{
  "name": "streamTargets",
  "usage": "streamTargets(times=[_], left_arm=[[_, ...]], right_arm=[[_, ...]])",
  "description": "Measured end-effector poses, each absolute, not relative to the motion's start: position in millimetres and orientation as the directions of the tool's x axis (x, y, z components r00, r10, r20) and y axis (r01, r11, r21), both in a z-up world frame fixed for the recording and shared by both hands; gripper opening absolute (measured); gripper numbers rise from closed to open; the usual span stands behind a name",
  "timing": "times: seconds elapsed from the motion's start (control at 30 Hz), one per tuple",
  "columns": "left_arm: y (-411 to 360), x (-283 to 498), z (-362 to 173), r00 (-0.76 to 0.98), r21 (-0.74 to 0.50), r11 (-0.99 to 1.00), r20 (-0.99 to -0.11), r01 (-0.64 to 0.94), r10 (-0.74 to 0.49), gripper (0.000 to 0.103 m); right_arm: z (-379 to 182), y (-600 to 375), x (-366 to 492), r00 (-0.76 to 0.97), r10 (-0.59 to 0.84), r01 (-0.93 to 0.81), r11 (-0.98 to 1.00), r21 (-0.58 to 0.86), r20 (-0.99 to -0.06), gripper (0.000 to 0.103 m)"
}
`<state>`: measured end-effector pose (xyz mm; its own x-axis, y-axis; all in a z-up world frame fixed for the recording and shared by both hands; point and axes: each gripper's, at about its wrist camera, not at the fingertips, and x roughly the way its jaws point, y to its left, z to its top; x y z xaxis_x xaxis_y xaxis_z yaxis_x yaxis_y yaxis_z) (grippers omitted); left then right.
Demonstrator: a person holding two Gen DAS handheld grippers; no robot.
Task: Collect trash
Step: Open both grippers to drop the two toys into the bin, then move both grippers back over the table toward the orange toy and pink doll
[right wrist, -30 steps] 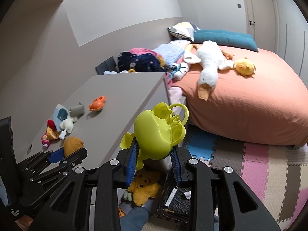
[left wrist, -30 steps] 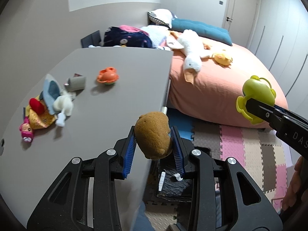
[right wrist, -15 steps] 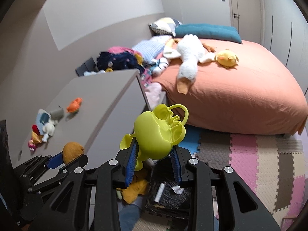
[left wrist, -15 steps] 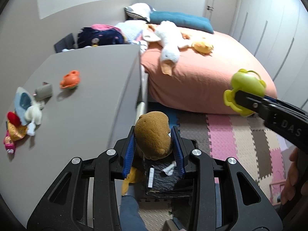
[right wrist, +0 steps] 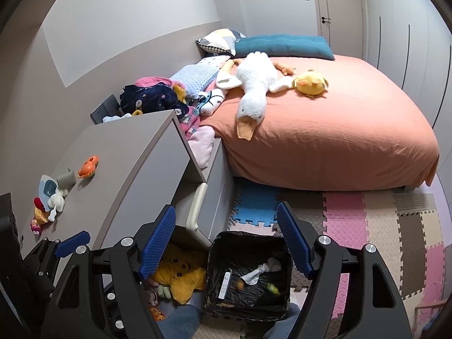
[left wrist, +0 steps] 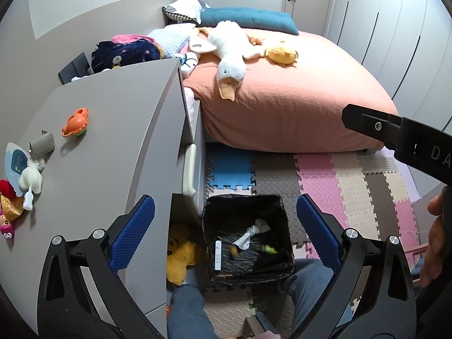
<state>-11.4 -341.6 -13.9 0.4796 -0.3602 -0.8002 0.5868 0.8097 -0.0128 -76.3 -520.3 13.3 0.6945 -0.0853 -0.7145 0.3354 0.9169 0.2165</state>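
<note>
A black-lined trash bin (left wrist: pixel 245 200) stands on the floor beside the grey desk; it also shows in the right wrist view (right wrist: pixel 248 237). Inside lie a brown round item (left wrist: pixel 234 251), a yellow-green item (left wrist: pixel 269 249), a white knotted rag (left wrist: pixel 252 233) and a white strip (left wrist: pixel 217 254). My left gripper (left wrist: pixel 226 223) is open and empty above the bin. My right gripper (right wrist: pixel 227 238) is open and empty above it too. On the grey desk (left wrist: pixel 113 130) lie an orange toy (left wrist: pixel 75 122), a grey roll (left wrist: pixel 42 144) and small toys (left wrist: pixel 28 178).
A bed with an orange cover (left wrist: pixel 296 90) carries a white plush goose (left wrist: pixel 230 53) and a yellow plush (left wrist: pixel 282 55). A yellow plush (left wrist: pixel 180 254) lies under the desk. Foam puzzle mats (left wrist: pixel 339 186) cover the floor. The person's legs (left wrist: pixel 189 310) are below.
Both grippers opened over the bin. The brown item left my left gripper and the yellow-green item left my right gripper; both now lie in the bin.
</note>
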Motion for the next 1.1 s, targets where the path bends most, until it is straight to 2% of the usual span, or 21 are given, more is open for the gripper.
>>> streamTargets(times=[0.5,1.1], left_arm=[[-322.4,-5.1,-13.9,0.486,-0.032,0.827,-0.796,0.562,-0.361,0.097],[-258.8,25.1,-3.3,0.536,-0.043,0.886,-0.782,0.462,-0.318,0.097]], right_arm=[[15.6,-504.6,-66.0,0.699,-0.074,0.307,0.929,0.205,-0.712,0.075],[27.6,-445.4,-30.8,0.735,0.006,0.178,0.963,0.201,-0.678,0.077]])
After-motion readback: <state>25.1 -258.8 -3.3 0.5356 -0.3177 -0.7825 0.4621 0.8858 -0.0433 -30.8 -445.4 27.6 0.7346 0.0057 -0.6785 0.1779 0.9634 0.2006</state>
